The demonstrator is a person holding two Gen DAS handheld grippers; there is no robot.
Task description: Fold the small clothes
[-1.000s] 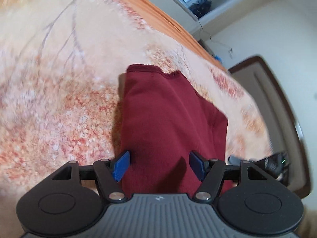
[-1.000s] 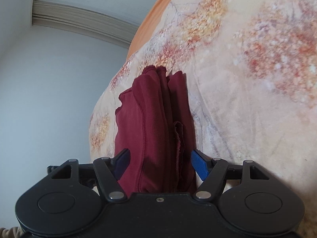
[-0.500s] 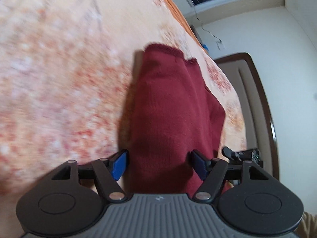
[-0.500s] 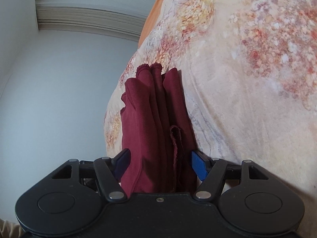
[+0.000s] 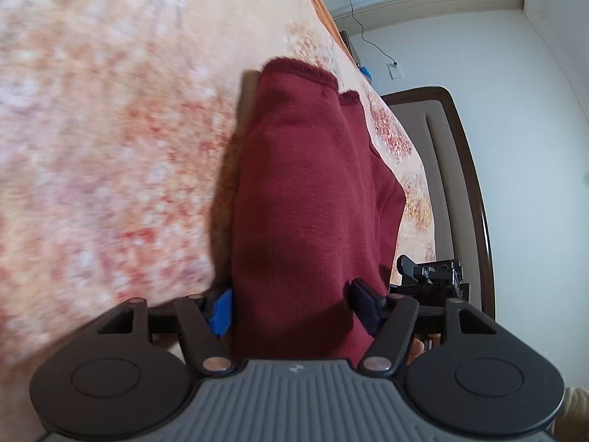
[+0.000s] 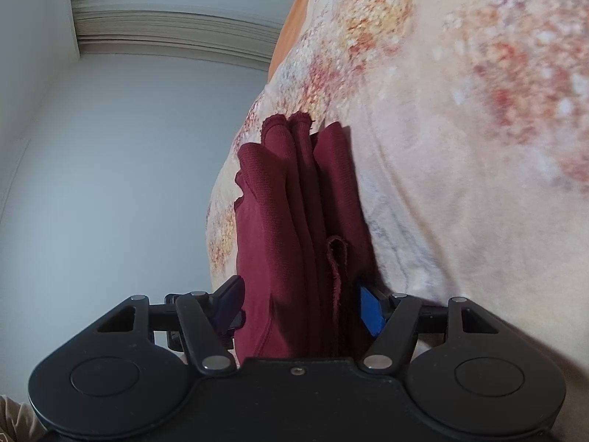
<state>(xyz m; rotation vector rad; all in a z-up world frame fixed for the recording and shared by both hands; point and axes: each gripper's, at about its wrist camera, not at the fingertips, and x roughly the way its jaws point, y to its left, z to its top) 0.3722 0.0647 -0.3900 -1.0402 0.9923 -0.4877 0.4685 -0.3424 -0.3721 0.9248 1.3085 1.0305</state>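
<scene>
- Maroon garment [image 5: 309, 199]: folded into several layers, centre of both frames, held on edge against the floral bedspread [image 5: 110, 129].
- Left tool [image 5: 294, 307]: blue pads clamped on the bundle's near end, lower centre of the frame.
- Right tool [image 6: 302, 307]: likewise closed on the stacked layers, whose raw edges show at mid-frame.
- Change: over the last second the garment has tilted further upright and the headboard [image 5: 467, 169] has swung into the right of the frame; the fold appears nearly complete and the bundle is probably being carried or turned.
</scene>
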